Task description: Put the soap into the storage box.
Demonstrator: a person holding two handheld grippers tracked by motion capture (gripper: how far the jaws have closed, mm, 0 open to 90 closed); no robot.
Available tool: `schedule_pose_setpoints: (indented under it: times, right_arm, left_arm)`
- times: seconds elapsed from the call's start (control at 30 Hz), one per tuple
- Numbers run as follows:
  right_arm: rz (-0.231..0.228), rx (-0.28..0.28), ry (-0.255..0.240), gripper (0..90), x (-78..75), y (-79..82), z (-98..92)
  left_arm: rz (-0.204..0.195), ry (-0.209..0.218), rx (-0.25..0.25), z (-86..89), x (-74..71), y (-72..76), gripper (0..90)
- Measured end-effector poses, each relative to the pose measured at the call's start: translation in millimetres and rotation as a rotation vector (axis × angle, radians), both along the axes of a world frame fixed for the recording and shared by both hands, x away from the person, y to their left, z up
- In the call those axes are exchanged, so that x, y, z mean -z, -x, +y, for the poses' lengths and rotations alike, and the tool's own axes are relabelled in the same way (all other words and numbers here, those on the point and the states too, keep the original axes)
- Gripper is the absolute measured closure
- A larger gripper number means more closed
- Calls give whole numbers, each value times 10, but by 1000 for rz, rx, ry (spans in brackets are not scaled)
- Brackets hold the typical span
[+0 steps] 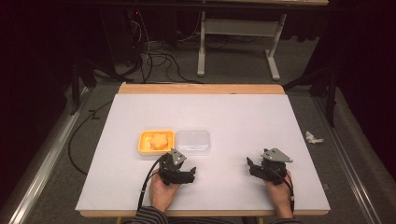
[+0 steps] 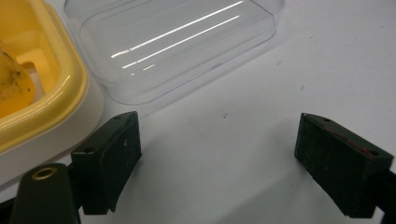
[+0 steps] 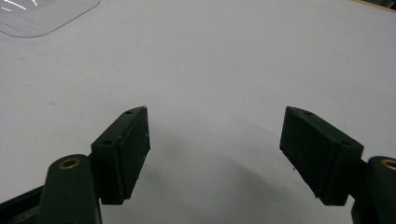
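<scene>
A yellow container [image 1: 156, 142] with orange food [image 1: 159, 140] in it sits left of centre on the white table. Beside it on the right lies its clear lid [image 1: 193, 141], flat on the table. My left gripper [image 1: 186, 173] rests just in front of the lid, open, nothing between its jaws. In the left gripper view the clear lid [image 2: 177, 42] lies ahead and the yellow container [image 2: 42, 93] is at the left. My right gripper [image 1: 254, 166] stands open over bare table at the front right; in its own view a corner of the lid [image 3: 44, 14] shows at top left.
The white table top [image 1: 233, 116] has a wooden far edge [image 1: 201, 88]. A crumpled white scrap [image 1: 313, 137] lies on the floor to the right. Cables and a grey table frame [image 1: 238, 42] stand beyond the far edge.
</scene>
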State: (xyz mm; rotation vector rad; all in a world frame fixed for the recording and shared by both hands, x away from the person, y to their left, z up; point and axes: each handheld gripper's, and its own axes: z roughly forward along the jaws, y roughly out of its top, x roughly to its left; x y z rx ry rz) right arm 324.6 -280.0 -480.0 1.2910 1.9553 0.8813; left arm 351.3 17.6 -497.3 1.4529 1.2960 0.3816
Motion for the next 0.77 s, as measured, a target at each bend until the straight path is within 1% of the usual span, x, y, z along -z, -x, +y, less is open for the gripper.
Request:
schedule_pose_setpoints:
  times: [0.13, 0.3, 0.47, 0.57, 0.73, 0.77]
  right_arm:
    - [-2, 2, -1, 247, 1, 1, 3]
    - [-4, 5, -1, 247, 1, 2, 3]
    - [-4, 4, 13, 247, 2, -1, 8]
    - [4, 3, 12, 247, 4, -4, 13]
    - [11, -2, 24, 247, 9, -19, 19]
    - [23, -4, 25, 247, 10, -25, 22]
  left_arm:
    - [-7, -5, -1, -5, 5, 7, 147]
    - [-7, -4, -1, -3, 5, 7, 146]
    - [-8, -6, -1, -4, 6, 9, 147]
    - [-8, -5, -1, -4, 6, 9, 147]
    - [-7, -4, -1, -3, 6, 6, 146]
    - [-6, -4, -1, -3, 6, 7, 146]
